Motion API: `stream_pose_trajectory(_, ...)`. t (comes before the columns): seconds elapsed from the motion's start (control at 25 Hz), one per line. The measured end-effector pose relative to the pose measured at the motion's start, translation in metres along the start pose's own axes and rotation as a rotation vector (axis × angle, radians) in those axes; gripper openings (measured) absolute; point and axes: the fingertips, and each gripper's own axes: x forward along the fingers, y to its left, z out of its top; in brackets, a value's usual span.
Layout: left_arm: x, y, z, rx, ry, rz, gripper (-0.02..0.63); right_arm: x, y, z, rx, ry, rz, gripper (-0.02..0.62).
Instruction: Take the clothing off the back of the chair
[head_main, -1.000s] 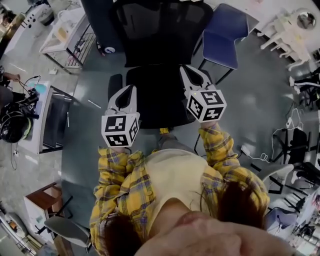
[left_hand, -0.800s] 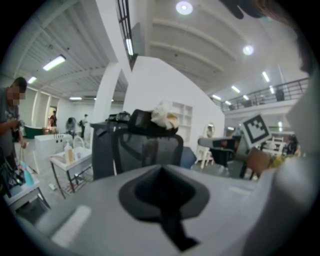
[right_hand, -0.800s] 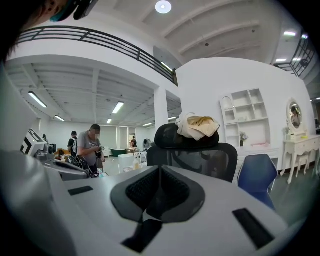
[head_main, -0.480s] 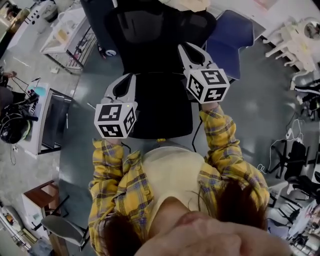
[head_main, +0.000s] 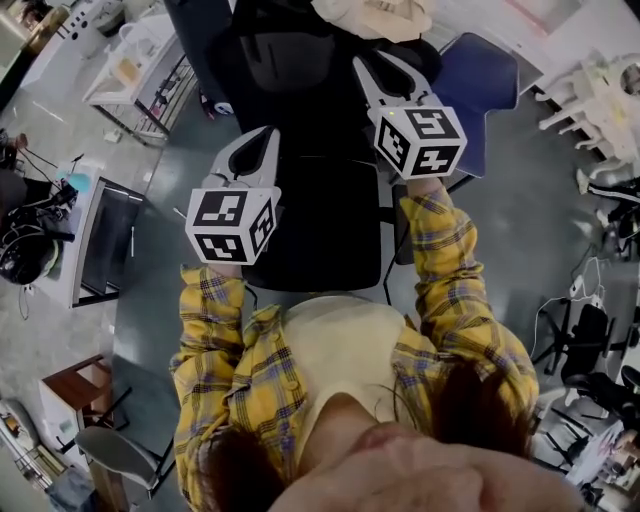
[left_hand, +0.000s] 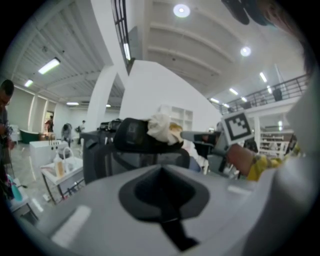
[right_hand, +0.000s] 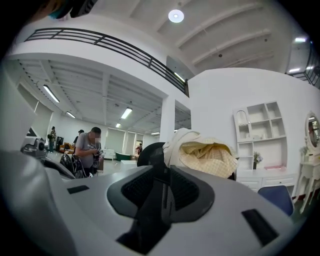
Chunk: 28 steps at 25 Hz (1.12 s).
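The clothing (head_main: 385, 15), a crumpled cream and pale yellow checked garment, is draped over the headrest at the top of the black office chair (head_main: 320, 220), bunched on its top edge and hanging a little down the far side. I stand at the front of the chair, facing its back, with both arms in yellow plaid sleeves reaching out over the seat. My left gripper (head_main: 262, 138) hovers above the left front part of the seat, well short of the headrest. Its jaws are pressed together with nothing between them. My right gripper (head_main: 382, 65) is raised higher and further in, beside the right edge of the chair's back and near the clothing but not touching it. Its jaws are opening, so far only to a narrow slit, and nothing sits in that slit. In the right gripper view the garment sits straight ahead of the jaws on the headrest. A blue chair (head_main: 480, 80) stands just beyond the black chair's right side.
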Motion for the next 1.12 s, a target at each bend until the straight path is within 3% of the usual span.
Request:
stream_pose_trajectory(0.44,0.039,0.012,0.026,0.021,-0.032,0.017,0.005,0.043,-0.021,0.024,-0.049,-0.04,0.007,0.108)
stream_pose_trajectory(0.72,0.056,0.018,0.034,0.019,-0.045,0.018,0.005,0.069,-0.04,0.022,-0.123,-0.007,-0.048,0.211)
stream_pose_trajectory(1.12,0.067,0.035,0.052,0.015,-0.074,0.042,0.005,0.096,-0.052,0.011,-0.096,0.042,-0.071,0.256)
